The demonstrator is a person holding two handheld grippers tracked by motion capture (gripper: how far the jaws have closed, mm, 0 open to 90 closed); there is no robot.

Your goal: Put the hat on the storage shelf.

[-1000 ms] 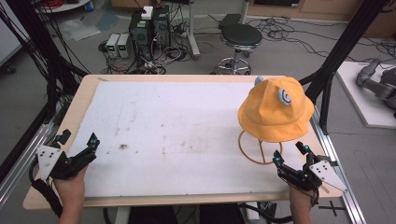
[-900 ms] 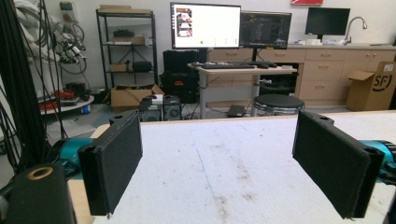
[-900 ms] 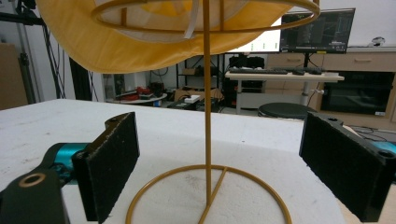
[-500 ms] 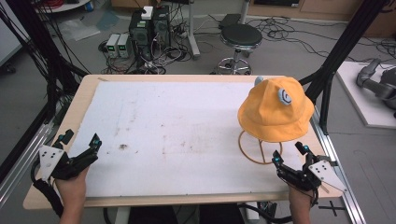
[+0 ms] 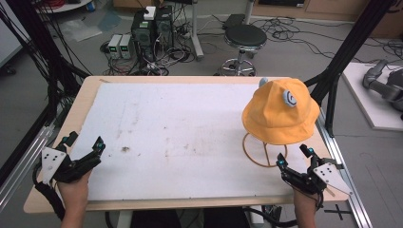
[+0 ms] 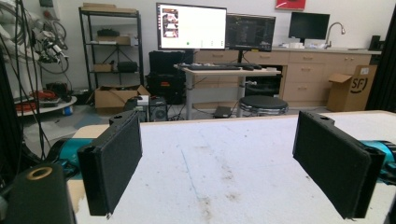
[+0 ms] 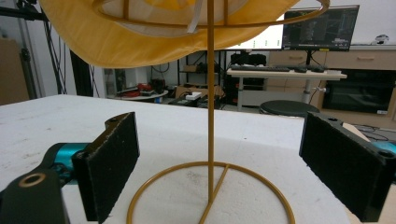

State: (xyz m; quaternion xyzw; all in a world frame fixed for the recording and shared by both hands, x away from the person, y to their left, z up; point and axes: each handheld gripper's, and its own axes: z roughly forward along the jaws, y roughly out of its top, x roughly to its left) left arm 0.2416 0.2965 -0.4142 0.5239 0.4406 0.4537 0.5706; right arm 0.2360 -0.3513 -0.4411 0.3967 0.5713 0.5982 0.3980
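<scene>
I'm holding both grippers wide, empty: left gripper (image 5: 81, 150) near table (image 5: 190, 118) edge, right gripper (image 5: 294, 157) facing stand (image 7: 210, 121) w/ yellow hat (image 5: 280, 111). Prob pre-reach; next needs lifting hat off.

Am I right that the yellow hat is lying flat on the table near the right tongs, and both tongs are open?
Not quite: the yellow hat sits raised on a wire stand, as the right gripper view shows. It is near the right tongs, and both those and the left tongs are open.
</scene>
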